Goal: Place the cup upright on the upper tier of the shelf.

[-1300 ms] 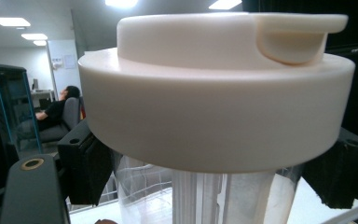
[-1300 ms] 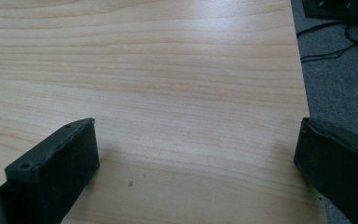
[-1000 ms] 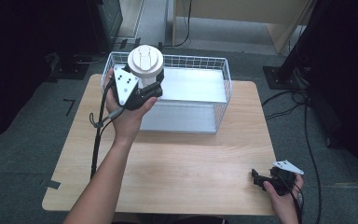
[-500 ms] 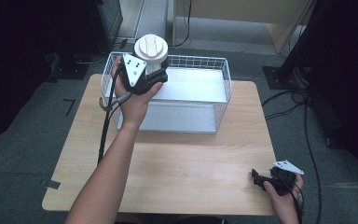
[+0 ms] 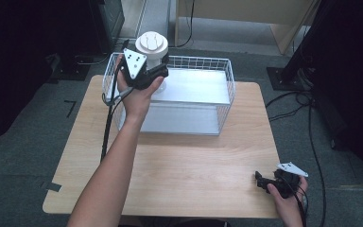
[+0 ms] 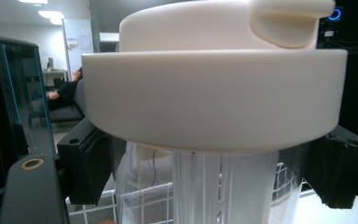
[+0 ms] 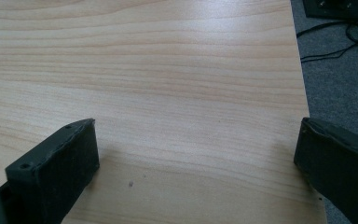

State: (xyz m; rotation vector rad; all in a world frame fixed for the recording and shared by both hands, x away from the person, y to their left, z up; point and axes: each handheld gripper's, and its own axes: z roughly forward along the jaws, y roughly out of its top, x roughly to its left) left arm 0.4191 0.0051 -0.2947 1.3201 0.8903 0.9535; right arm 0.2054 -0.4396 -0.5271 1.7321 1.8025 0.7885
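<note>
A clear tumbler with a wide white lid hangs upright over the back left corner of a white wire basket. My left gripper is shut on it just below the lid. In the left gripper view the black jaws stand on either side of the clear body, with the lid looming above. My right gripper rests at the table's near right corner, held in a hand. Its jaws stand wide open over bare wood, with nothing between them.
The basket stands at the back of the wooden table and has a pale flat bottom. The table's right edge lies close to the right gripper, with grey carpet and cables beyond. Dark stands ring the table.
My left hand has carried the tumbler away from the person, from the basket's front left rim to over its back left corner. The right gripper has stayed put.
</note>
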